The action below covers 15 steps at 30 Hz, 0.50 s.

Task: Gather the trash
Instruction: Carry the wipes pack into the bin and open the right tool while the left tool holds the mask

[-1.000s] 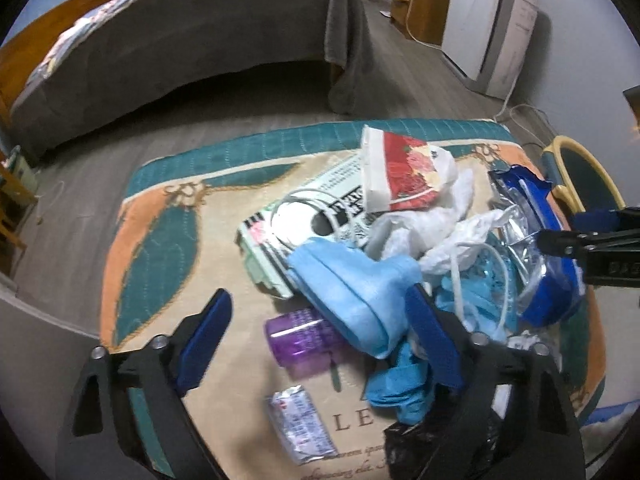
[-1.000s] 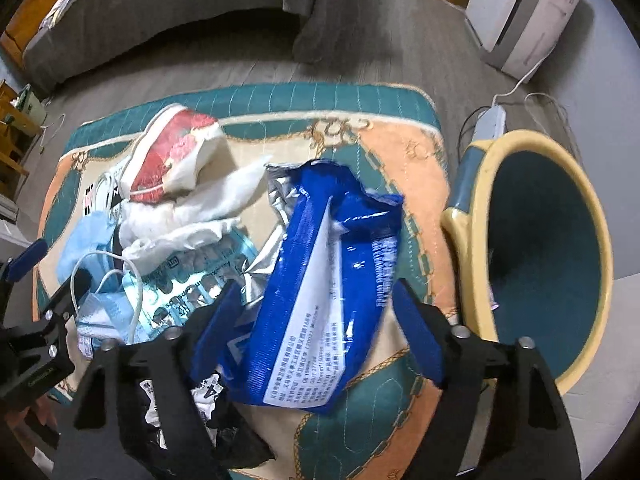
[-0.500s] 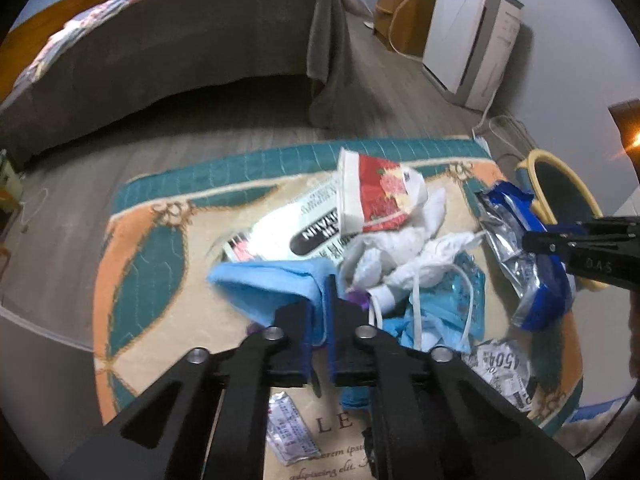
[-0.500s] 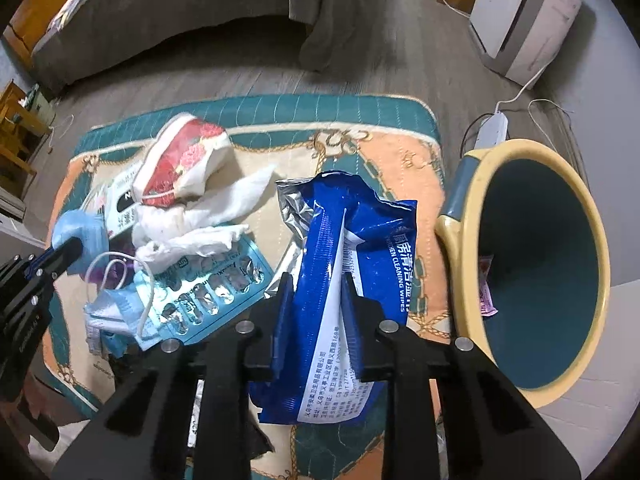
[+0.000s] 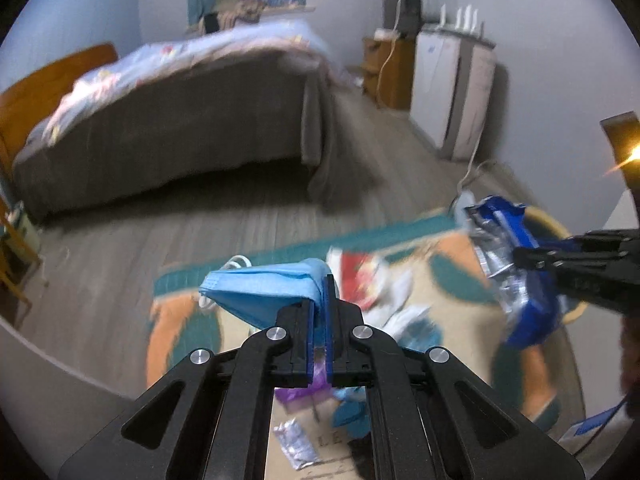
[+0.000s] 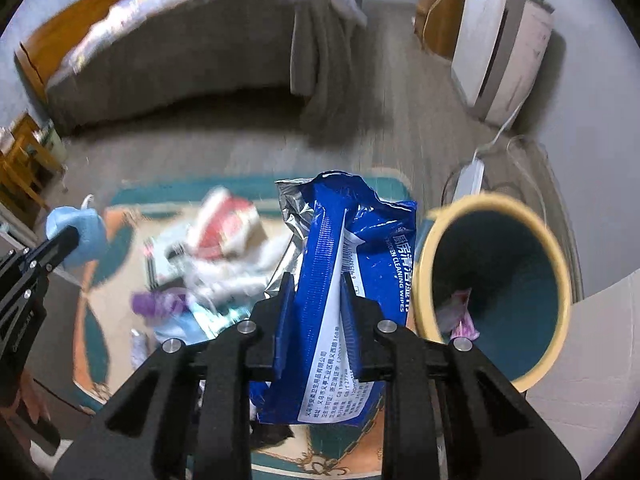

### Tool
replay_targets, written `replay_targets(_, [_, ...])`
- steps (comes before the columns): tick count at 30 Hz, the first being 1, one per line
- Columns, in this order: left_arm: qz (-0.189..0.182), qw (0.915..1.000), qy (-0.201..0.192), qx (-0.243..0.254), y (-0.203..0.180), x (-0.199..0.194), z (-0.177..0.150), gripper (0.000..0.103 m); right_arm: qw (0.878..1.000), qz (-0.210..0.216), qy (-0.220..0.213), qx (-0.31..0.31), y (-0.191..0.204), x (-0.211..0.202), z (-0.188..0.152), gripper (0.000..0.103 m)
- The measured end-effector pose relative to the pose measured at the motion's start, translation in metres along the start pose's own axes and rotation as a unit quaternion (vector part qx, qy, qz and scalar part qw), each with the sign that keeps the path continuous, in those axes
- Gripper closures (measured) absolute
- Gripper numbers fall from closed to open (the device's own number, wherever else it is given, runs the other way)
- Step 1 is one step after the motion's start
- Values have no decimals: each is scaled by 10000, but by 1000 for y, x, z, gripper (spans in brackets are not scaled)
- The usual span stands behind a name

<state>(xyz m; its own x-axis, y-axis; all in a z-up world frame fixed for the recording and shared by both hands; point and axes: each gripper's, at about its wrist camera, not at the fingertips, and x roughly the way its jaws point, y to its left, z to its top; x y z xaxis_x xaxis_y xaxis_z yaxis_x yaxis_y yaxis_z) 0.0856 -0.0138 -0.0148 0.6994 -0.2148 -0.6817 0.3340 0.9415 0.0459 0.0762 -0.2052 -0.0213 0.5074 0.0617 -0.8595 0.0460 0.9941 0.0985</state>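
The right tool (image 6: 316,304) now grips the "CLEANING WIPES" pack (image 6: 352,248); the left tool (image 5: 319,312) clamps a mask (image 5: 264,292), both lifted.

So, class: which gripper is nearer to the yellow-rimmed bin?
Right. The right gripper, shut on the blue wipes packet, hangs just beside the yellow-rimmed bin. The left gripper, shut on a blue face mask, is across the rug from it.

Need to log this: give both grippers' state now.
Left gripper: shut on the blue face mask.
Right gripper: shut on the blue wipes packet.
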Motion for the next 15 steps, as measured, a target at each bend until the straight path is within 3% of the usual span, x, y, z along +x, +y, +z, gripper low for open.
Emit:
replay_targets(5, [-202,9979,-460,414,-33,-38,40,99,9985,130,-509,161,-7,-43,12,81])
replay_targets(9, [-330,9934,-707,843,-63,-55,50,99,9969,142,-730,244,-25,-62,16,81])
replay_targets(15, [-810,9929,-646,577,-91,-40,47,99,9968,112,-715,326,-56,-63,14,81])
